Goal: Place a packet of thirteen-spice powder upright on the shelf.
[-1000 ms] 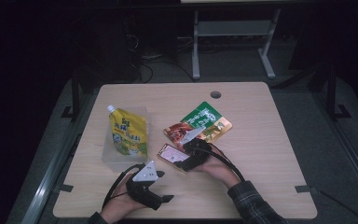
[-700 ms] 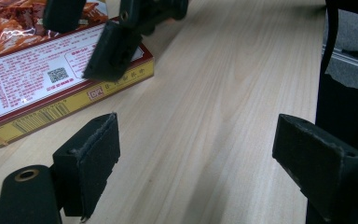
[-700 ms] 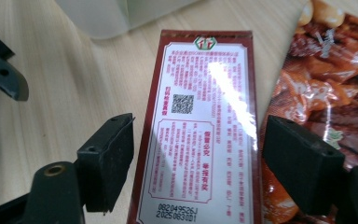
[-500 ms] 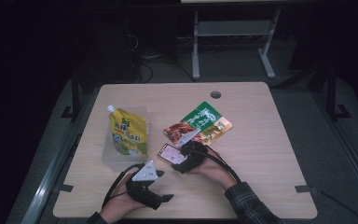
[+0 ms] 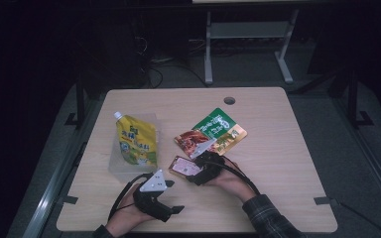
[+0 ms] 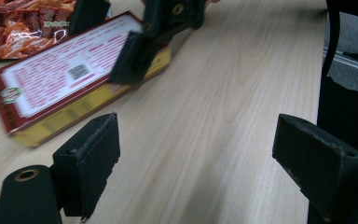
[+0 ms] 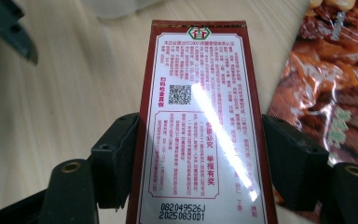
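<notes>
Jaws of the right gripper [image 7: 196, 161] have just been closing around the red box [image 7: 198, 121], a flat glossy carton lying between them on the wooden counter [image 7: 65, 93], pads nearly touching its sides. Grasping seems in hand; next, squeeze evenly and lift. Left gripper [image 6: 198, 172] jaws gape apart, holding nothing

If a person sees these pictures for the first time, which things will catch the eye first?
First comes the red printed box, lying flat near the front middle of the table, with the right gripper astride it, a black jaw at each long side. Beyond it lies a shiny red and green snack bag, and to the left a bright yellow spouted pouch rests in a clear tray. The left gripper waits open over bare wood.
</notes>
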{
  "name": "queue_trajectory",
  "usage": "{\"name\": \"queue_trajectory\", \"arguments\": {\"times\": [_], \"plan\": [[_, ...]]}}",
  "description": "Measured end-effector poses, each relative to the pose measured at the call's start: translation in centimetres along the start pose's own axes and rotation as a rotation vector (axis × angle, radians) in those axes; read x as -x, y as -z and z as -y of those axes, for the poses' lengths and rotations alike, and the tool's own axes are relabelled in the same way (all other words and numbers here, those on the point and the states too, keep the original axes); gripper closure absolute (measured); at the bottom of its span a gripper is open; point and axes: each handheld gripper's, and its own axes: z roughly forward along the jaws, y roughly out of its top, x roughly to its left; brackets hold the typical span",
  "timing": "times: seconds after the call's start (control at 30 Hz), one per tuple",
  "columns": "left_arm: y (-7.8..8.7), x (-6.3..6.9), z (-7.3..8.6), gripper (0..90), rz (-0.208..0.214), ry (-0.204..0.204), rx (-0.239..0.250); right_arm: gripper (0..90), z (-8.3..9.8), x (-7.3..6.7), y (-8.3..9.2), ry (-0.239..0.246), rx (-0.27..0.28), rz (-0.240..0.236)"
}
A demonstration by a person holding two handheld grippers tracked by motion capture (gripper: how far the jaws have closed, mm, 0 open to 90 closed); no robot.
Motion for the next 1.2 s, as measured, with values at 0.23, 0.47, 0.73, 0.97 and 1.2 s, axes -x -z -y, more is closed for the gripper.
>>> {"name": "queue_trajectory", "arguments": {"times": [0.23, 0.47, 0.73, 0.97, 1.2], "plan": [[-0.1, 0.0, 0.0, 14.2, 0.002, 0.000, 0.002, 31.6, 1.6, -0.1, 2.3, 0.019, -0.002, -0.021], [-0.3, 0.2, 0.0, 14.2, 0.006, -0.002, -0.002, 31.6, 4.0, -0.4, 4.9, 0.036, 0.004, -0.039], [-0.5, 0.3, 0.0, 14.1, 0.010, -0.004, -0.010, 31.5, 6.8, -0.5, 6.7, 0.059, -0.017, -0.052], [-0.6, 0.4, -0.1, 14.1, 0.013, -0.002, -0.013, 27.7, 7.9, -0.1, 7.1, 0.073, -0.019, -0.046], [-0.6, 0.3, 0.0, 14.2, 0.015, -0.005, -0.012, 31.7, 7.8, -0.7, 9.4, 0.005, 0.067, -0.036]]}}
